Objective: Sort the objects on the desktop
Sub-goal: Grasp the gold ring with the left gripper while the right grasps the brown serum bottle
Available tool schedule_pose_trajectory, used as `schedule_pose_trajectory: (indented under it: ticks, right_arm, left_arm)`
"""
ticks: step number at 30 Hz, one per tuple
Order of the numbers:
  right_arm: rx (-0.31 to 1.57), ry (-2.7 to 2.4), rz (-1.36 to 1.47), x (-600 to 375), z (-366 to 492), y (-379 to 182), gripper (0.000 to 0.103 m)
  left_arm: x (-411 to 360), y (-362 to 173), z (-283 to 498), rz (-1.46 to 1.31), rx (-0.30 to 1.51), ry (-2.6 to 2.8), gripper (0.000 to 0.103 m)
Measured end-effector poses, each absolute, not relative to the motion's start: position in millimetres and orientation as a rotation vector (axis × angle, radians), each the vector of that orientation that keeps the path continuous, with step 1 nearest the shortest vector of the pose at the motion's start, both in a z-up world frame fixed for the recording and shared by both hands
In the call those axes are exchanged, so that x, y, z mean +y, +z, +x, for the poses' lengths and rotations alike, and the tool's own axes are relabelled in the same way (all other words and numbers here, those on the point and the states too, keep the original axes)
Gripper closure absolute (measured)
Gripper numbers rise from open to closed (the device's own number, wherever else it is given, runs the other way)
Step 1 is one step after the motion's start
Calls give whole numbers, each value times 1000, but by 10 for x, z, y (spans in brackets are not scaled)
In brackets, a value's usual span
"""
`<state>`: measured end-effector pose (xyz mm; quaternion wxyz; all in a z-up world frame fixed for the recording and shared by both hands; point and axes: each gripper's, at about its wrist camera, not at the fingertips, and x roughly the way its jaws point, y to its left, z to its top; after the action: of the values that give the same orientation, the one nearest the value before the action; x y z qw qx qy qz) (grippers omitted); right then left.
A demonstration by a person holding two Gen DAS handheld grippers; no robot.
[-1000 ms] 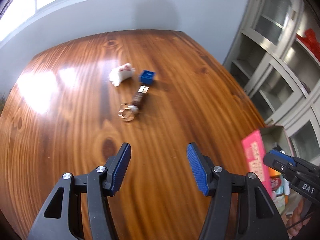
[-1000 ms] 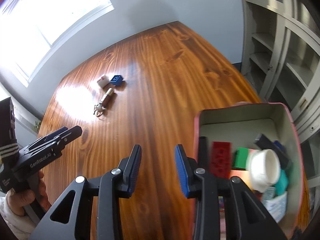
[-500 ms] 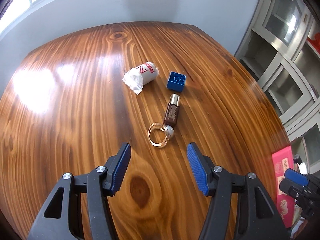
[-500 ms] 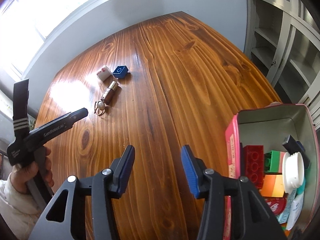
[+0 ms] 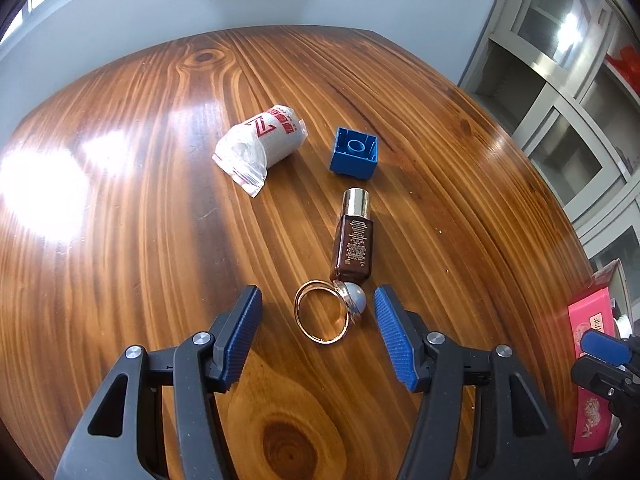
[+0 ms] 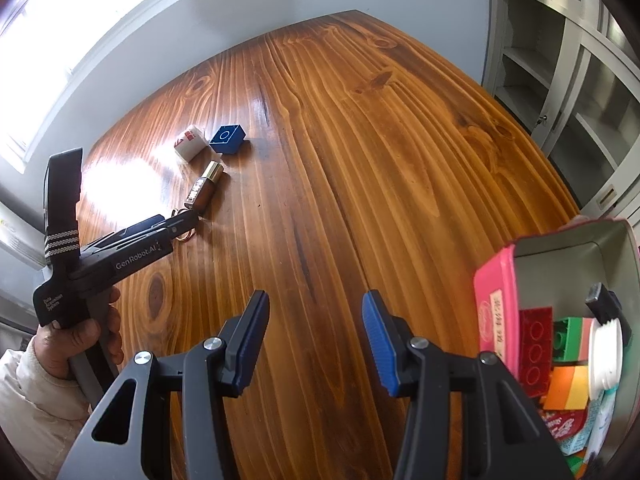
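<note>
- Left wrist view: left gripper [image 5: 318, 322] spread wide, nothing held. Both blue pads flank the pearl ring [image 5: 329, 311], which lies flat on the wooden table [image 5: 120, 240] between the fingertips, not yet touched.
- Pearl sits on the ring's right side, close to the right pad; the gold band loops out toward the left pad.
- Brown bottle [image 5: 353, 242] lies just ahead of the tips, gold cap pointing away; its base appears to touch or nearly touch the pearl. Cannot tell which.
- Farther ahead: blue block [image 5: 354, 154], hollow side up; ahead and left, a white roll in a plastic bag [image 5: 262, 142].
- Judgement: step in hand is picking up the ring. Band is thin and flat, so the tips should go right down to the wood before closing, centred on the band. Risk: the right pad nudges the pearl or the bottle, and the ring skates away.
- Right wrist view: right gripper [image 6: 315, 340] also wide apart and empty, hovering over bare table, well short of the objects.
- Pink box [image 6: 494, 308] sits just to its right, open, already holding bricks and other bits: the likely drop place.
- Far ahead and left, the other gripper's tips cover the ring; only a bit of gold band shows there.
- Judgement: right gripper should stay clear of the box opening so the ring can be delivered.
</note>
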<state>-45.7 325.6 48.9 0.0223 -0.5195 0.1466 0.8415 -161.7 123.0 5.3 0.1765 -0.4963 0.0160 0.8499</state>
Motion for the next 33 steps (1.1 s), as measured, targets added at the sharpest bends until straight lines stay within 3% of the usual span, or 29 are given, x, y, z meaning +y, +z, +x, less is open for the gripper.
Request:
schedule_pose_trajectory:
  ticks: [2, 4, 5, 25, 33]
  right_arm:
    - [444, 2610, -1618, 3217, -510, 476, 50]
    - [436, 2611, -1626, 3181, -560, 458, 50]
    - [433, 2611, -1633, 3162, -589, 447, 50]
    - [344, 2758, -1742, 2403, -1757, 289, 50]
    - [275, 2734, -1792, 2255, -1963, 106, 63]
  left_arm:
    - [1208, 53, -1632, -1394, 30, 2387, 41]
    - [1168, 58, -1641, -1387, 7, 2373, 52]
    - [1154, 61, -1644, -1389, 3, 2367, 65]
    - [680, 233, -1547, -1366, -68, 2477, 64]
    - [531, 279, -1531, -1364, -97, 2504, 64]
